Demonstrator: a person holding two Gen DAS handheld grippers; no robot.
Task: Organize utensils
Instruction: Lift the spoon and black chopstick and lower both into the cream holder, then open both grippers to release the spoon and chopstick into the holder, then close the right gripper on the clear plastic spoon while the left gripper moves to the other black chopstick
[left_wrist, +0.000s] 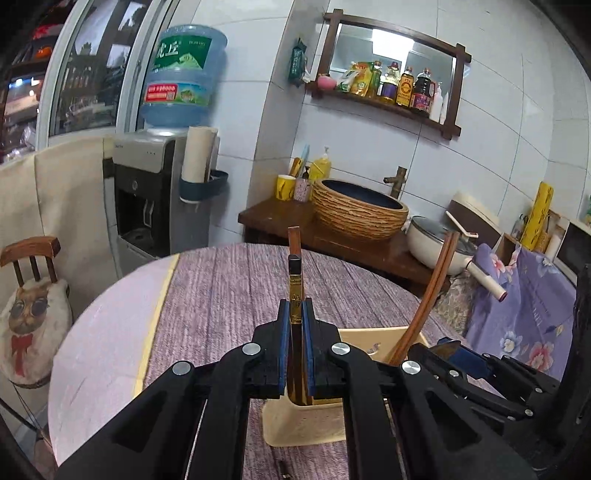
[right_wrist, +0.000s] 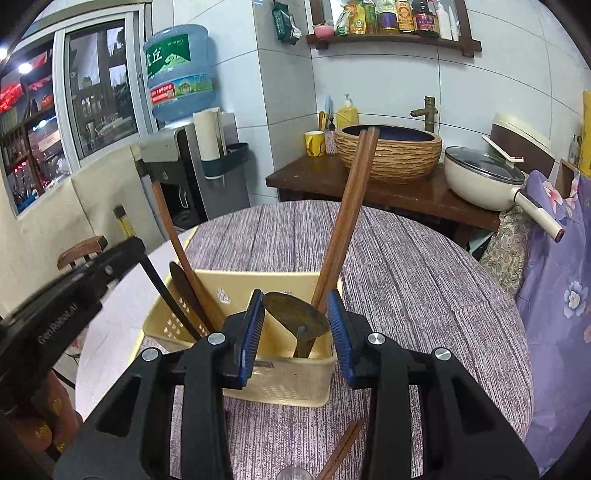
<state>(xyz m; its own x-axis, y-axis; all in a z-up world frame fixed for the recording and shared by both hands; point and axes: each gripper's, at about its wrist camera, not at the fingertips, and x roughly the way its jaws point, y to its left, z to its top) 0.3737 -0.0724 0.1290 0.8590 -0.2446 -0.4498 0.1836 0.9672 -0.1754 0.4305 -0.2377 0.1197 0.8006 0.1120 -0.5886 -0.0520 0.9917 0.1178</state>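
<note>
My left gripper (left_wrist: 295, 314) is shut on a dark chopstick with a gold band (left_wrist: 295, 284), held upright over the beige utensil holder (left_wrist: 303, 421). In the right wrist view the same chopstick (right_wrist: 166, 295) slants down into the left side of the holder (right_wrist: 280, 380). My right gripper (right_wrist: 297, 332) has its blue pads against both edges of a brass spoon's bowl (right_wrist: 295, 314); the spoon's handle points down into the holder's front compartment. A pair of wooden chopsticks (right_wrist: 347, 206) and a wooden spatula (right_wrist: 173, 236) lean in the holder.
The holder stands on a round table with a purple-grey cloth (right_wrist: 406, 280). Another wooden chopstick pair (right_wrist: 340, 450) lies on the table under my right gripper. Behind are a water dispenser (left_wrist: 147, 199), a basin (left_wrist: 358, 210), a white pan (right_wrist: 480, 177) and a chair (left_wrist: 33, 266).
</note>
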